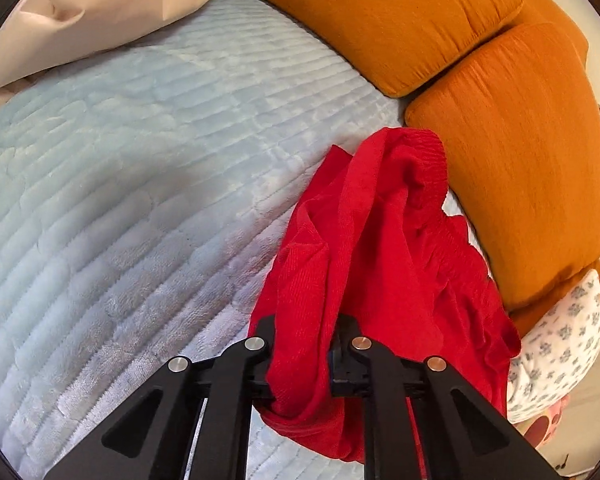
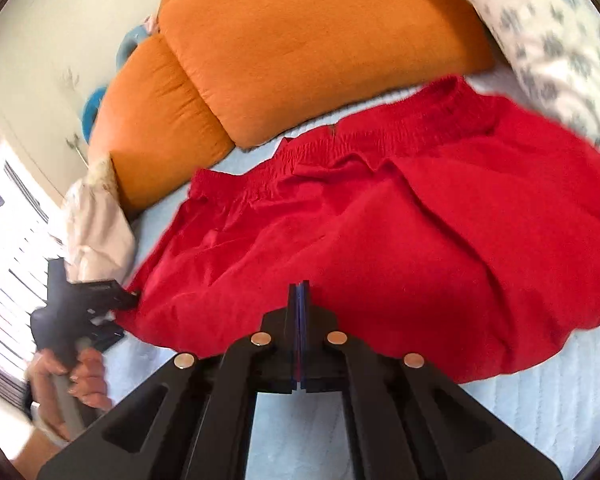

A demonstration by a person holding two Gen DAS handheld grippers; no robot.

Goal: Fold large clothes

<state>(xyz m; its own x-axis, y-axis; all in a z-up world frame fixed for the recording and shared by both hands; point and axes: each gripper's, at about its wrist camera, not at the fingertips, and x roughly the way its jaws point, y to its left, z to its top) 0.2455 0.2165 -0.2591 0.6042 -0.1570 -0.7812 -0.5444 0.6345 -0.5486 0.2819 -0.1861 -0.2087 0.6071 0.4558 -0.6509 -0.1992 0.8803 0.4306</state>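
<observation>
Pale blue bedding (image 1: 120, 160) carries the red garment (image 2: 380, 220) at centre frame, waistband toward the orange cushions (image 2: 300, 40). Your left claw (image 1: 304, 360) has a bunched hem pinched between its fingers; your right claw (image 2: 299, 312) is closed flat on the near edge. Lift both evenly, keeping the hem taut.

Garment (image 2: 380, 232) lies spread on blanket (image 1: 140, 200), waistband toward the back. Two cushions (image 2: 300, 40) side by side just behind it, w/ a patterned pillow (image 2: 548, 40) at its right end. Left gripper (image 2: 128, 298) at garment's left edge, right gripper (image 2: 299, 292) at near hem, mid. Another pillow (image 1: 100, 8) prob. sits well apart at blanket's far-left corner.
</observation>
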